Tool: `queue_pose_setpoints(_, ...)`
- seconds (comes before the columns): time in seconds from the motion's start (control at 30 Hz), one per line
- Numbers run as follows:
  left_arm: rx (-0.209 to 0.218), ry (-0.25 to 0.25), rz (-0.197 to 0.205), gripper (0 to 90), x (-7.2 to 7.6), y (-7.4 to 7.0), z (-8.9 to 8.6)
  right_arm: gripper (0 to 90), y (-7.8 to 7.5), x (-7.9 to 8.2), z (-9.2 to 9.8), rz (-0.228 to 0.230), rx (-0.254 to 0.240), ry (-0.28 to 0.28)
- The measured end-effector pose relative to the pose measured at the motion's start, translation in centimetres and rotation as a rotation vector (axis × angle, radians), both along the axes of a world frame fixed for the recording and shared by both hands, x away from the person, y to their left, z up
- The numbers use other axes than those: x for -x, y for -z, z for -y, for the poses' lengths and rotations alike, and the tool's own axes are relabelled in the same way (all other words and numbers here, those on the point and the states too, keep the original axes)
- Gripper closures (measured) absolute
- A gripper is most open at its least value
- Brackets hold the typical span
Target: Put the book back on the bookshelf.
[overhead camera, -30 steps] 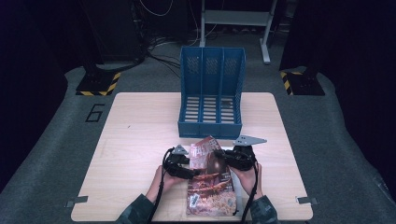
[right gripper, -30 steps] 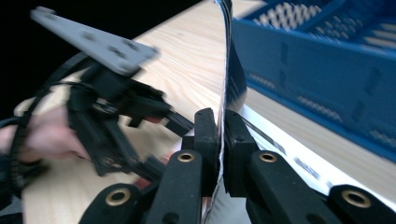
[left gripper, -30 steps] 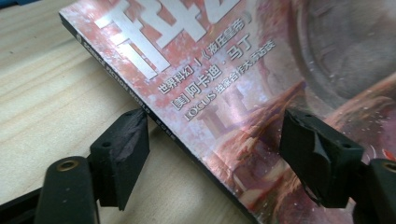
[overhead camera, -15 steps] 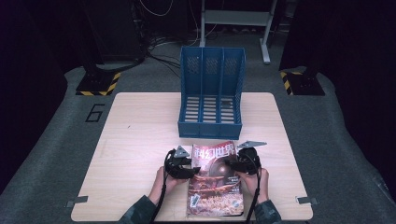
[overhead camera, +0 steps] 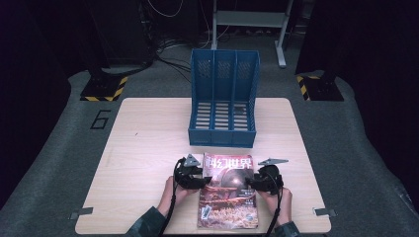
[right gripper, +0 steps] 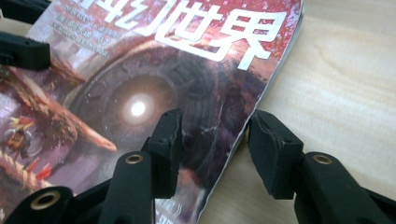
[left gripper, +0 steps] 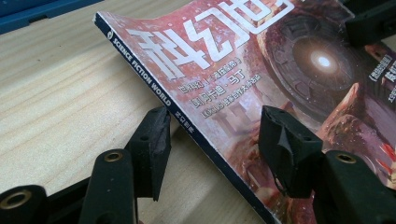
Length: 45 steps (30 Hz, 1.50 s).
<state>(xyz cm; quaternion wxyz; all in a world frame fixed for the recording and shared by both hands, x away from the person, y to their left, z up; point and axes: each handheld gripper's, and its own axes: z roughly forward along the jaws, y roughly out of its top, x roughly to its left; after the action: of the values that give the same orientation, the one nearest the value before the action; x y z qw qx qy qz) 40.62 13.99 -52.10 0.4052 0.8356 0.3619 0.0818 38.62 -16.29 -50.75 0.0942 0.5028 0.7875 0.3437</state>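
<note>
The science fiction magazine (overhead camera: 228,191) lies flat on the wooden table (overhead camera: 143,148), cover up, just in front of the blue three-slot file rack (overhead camera: 223,98). The left gripper (left gripper: 212,140) stands at the spine edge with its jaws apart, one over the cover and one over the table, not pressing. The right gripper (right gripper: 214,140) straddles the opposite page edge; its jaws have just been opening, and they do not pinch the magazine.

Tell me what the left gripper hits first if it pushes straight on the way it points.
Probably the magazine: the left gripper already straddles its spine edge, so the cover lies directly ahead.
</note>
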Motion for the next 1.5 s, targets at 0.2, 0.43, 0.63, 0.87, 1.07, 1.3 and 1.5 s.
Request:
queue_pose_setpoints(0.2, 0.013, 0.011, -0.051, 44.4, -0.4, -0.2, -0.2, 57.1, 0.6, 0.5, 0.2, 0.029, -0.031, 0.016)
queue_pose_setpoints(0.43, 0.053, 0.053, -0.120, 40.9, -1.2, -0.4, -0.4, 61.8, 1.4, 1.3, 0.5, 0.106, -0.082, 0.041)
queue_pose_setpoints(0.63, 0.046, 0.084, -0.140, 38.3, -1.8, -0.6, 0.2, 63.9, 2.0, 1.4, 0.7, 0.140, -0.121, 0.044)
queue_pose_setpoints(0.87, 0.071, 0.087, -0.160, 39.2, -1.9, -0.5, 0.6, 63.9, 2.0, 1.4, 0.7, 0.158, -0.112, 0.036)
queue_pose_setpoints(1.07, 0.072, 0.111, -0.182, 39.2, -2.3, -0.6, 1.0, 63.9, 2.0, 1.4, 0.6, 0.157, -0.120, 0.044)
queue_pose_setpoints(1.3, 0.069, 0.149, -0.187, 42.3, -2.4, -0.7, 2.1, 64.0, 2.1, 1.2, 0.5, 0.163, -0.111, 0.029)
queue_pose_setpoints(1.5, 0.047, 0.157, -0.176, 52.2, -2.5, -1.0, 2.3, 64.0, 2.1, 1.2, 0.5, 0.164, -0.112, 0.031)
